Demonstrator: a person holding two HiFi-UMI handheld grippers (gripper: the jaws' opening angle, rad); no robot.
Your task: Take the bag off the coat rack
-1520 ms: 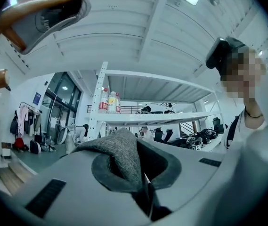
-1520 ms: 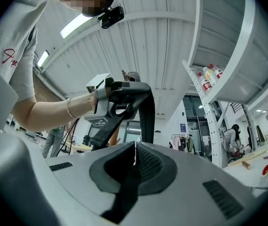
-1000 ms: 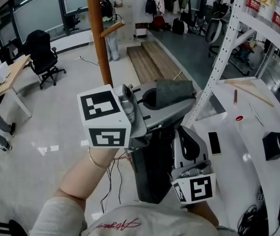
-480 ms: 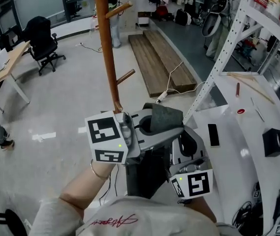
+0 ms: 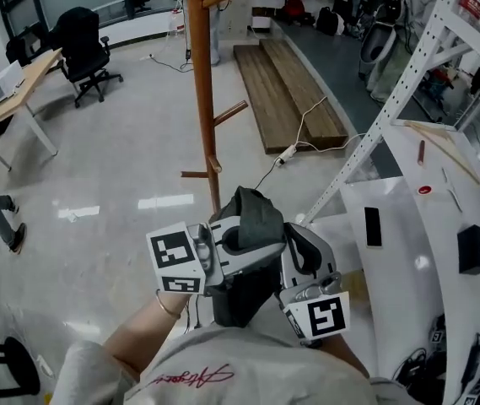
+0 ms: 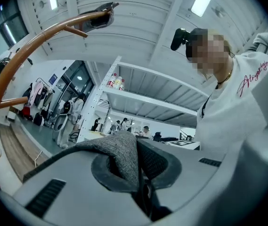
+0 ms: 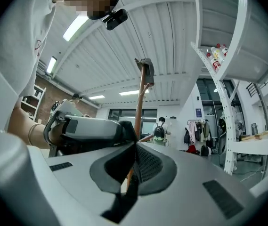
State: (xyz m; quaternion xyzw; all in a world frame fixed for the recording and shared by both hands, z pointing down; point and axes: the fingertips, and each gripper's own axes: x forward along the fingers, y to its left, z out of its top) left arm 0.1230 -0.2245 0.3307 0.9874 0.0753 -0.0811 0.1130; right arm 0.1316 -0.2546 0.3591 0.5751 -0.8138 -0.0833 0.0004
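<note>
A dark grey bag (image 5: 241,292) hangs between my two grippers, close to my chest in the head view. My left gripper (image 5: 256,241) is shut on its grey woven strap (image 6: 117,152), which bunches up over the jaws. My right gripper (image 7: 133,173) is shut on a dark strap of the same bag (image 7: 124,199) and sits beside the left one (image 5: 297,245). The wooden coat rack (image 5: 202,83) stands on the floor ahead, apart from the bag. Its pole (image 7: 141,100) and pegs (image 6: 11,65) also show in both gripper views.
A white metal shelf frame (image 5: 408,74) rises at the right beside a white table (image 5: 408,260) with a phone (image 5: 373,226) and a black box (image 5: 474,249). Wooden planks (image 5: 294,91) and a cable lie beyond the rack. An office chair (image 5: 83,49) and desk (image 5: 16,95) stand far left.
Both grippers have drawn back toward my body with the bag, away from the coat rack. The rack's pole now stands farther off, with bare floor between it and the bag.
</note>
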